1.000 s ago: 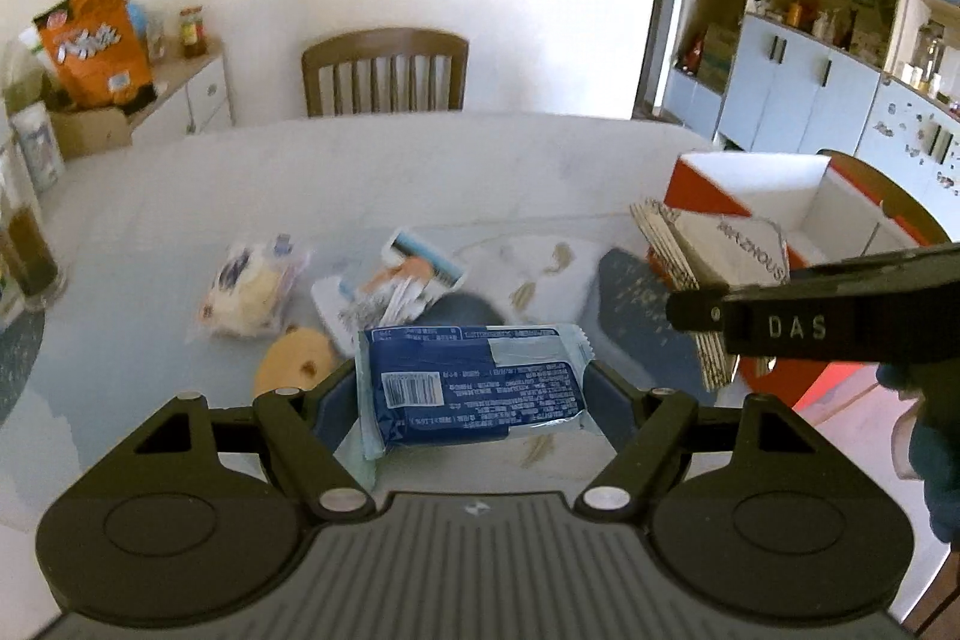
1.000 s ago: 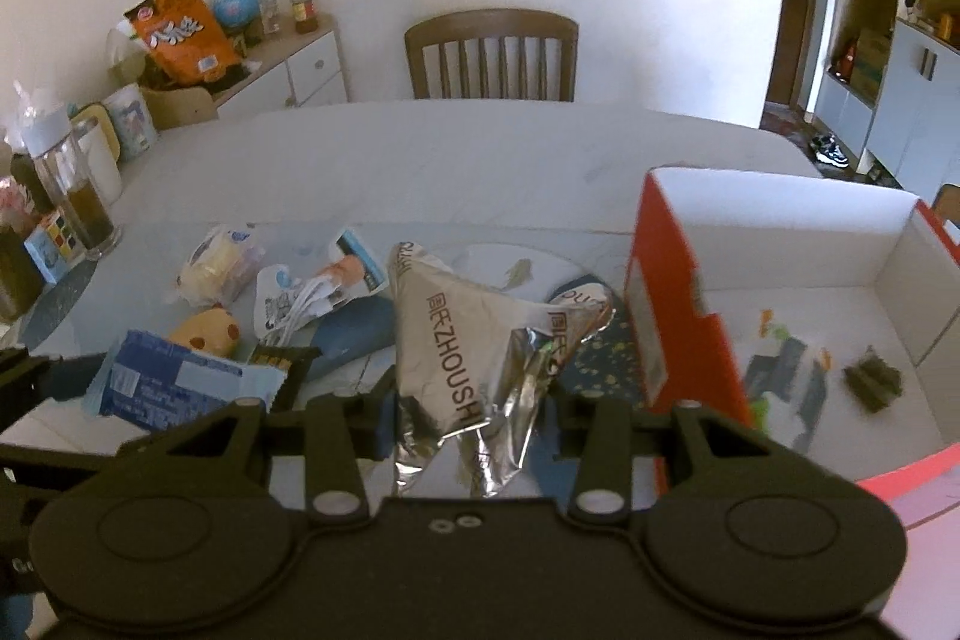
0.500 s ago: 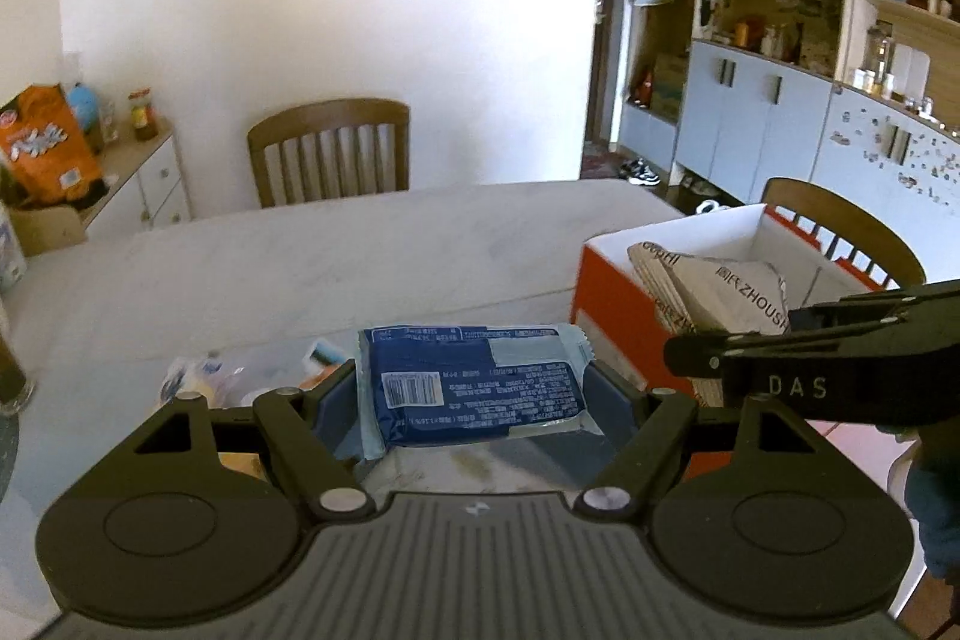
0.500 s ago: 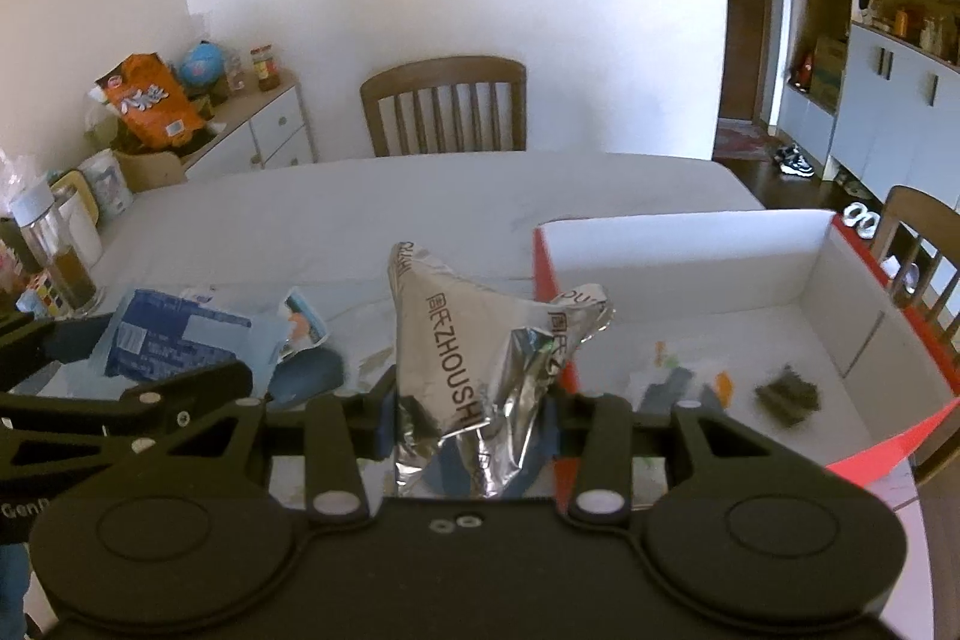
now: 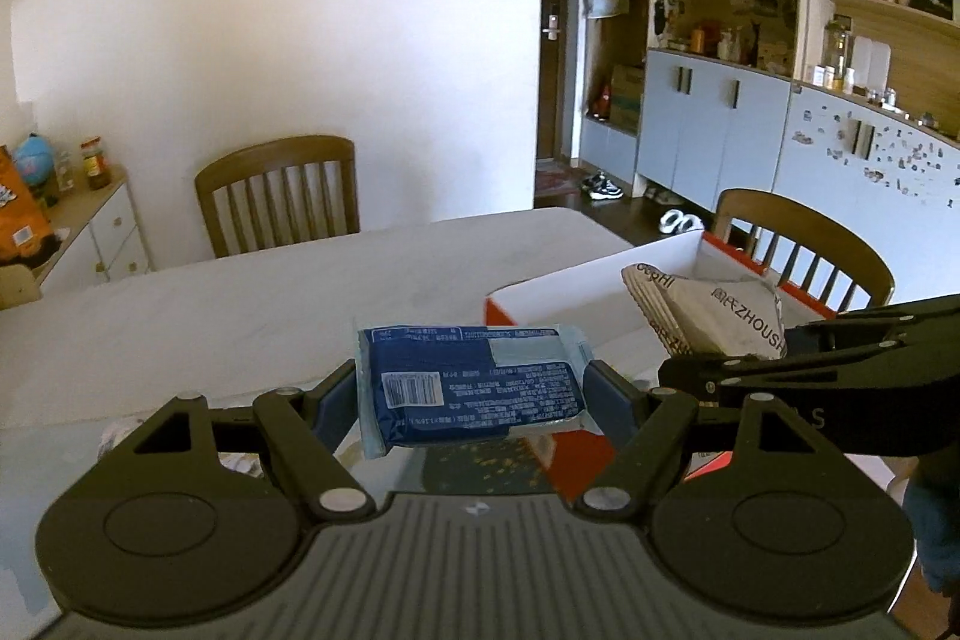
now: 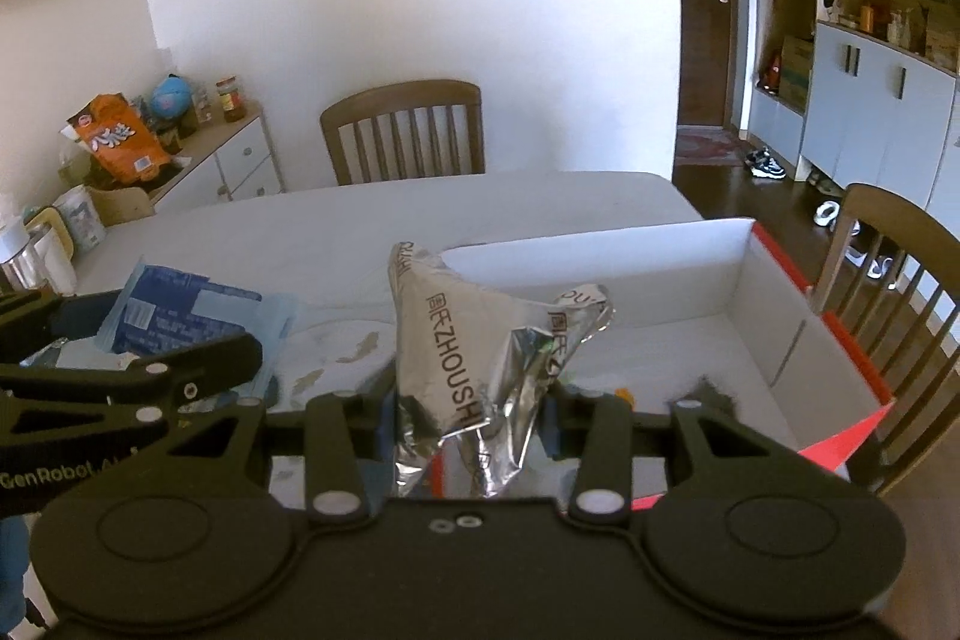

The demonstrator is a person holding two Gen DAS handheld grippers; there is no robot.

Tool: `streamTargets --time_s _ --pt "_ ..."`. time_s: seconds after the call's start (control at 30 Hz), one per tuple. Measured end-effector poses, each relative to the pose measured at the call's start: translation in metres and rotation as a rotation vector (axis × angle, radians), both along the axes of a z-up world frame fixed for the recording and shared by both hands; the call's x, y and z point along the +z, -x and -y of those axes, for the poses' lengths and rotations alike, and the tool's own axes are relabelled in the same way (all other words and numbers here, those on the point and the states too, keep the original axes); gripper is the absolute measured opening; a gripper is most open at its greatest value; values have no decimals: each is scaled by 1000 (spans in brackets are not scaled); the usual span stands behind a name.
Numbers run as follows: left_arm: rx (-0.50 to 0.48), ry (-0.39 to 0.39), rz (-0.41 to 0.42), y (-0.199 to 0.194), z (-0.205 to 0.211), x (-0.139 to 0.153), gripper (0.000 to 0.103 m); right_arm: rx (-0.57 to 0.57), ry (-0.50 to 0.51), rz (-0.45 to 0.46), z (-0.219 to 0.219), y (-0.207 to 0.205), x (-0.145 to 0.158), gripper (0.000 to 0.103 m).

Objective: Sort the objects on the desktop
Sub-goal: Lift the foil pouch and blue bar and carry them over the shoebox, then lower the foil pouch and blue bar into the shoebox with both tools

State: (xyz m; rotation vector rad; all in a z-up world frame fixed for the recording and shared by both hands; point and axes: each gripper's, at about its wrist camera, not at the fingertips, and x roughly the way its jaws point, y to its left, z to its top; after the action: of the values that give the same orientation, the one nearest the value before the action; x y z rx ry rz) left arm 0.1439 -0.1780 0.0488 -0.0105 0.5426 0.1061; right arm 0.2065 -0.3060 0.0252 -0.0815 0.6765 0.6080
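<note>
We are mid-carry — our left gripper [image 5: 474,400] pinches the blue packet [image 5: 471,388], our right gripper [image 6: 474,427] pinches the foil bag [image 6: 462,358] at the box [image 6: 738,292] edge. Next, we judge — move over the opening, then release.

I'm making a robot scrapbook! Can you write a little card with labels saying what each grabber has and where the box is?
left gripper: jaws shut on flat blue plastic packet
right gripper: jaws shut on crinkly silver foil bag
box: red cardboard box with white inside, open, on the pale table
foil bag position: above the box's near edge
blue packet position: left of the box
</note>
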Motion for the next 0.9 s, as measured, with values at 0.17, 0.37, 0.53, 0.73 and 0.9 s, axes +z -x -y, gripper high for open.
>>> streamTargets --time_s 0.17,0.37,0.53,0.73,0.9 --pt "-19 2 -3 -17 16 1 79 -25 1 -4 21 -11 -2 42" --pt "-53 10 -35 -43 35 -1 79 -28 11 -16 40 -28 -7 42" --pt "-75 32 -78 -70 47 -7 79 4 40 -20 51 -42 -10 42" --pt "-97 20 -103 -100 59 -15 79 31 80 -23 64 -60 -15 43" --pt "-120 7 -133 -127 63 -19 79 74 110 -47 67 -76 -21 43"
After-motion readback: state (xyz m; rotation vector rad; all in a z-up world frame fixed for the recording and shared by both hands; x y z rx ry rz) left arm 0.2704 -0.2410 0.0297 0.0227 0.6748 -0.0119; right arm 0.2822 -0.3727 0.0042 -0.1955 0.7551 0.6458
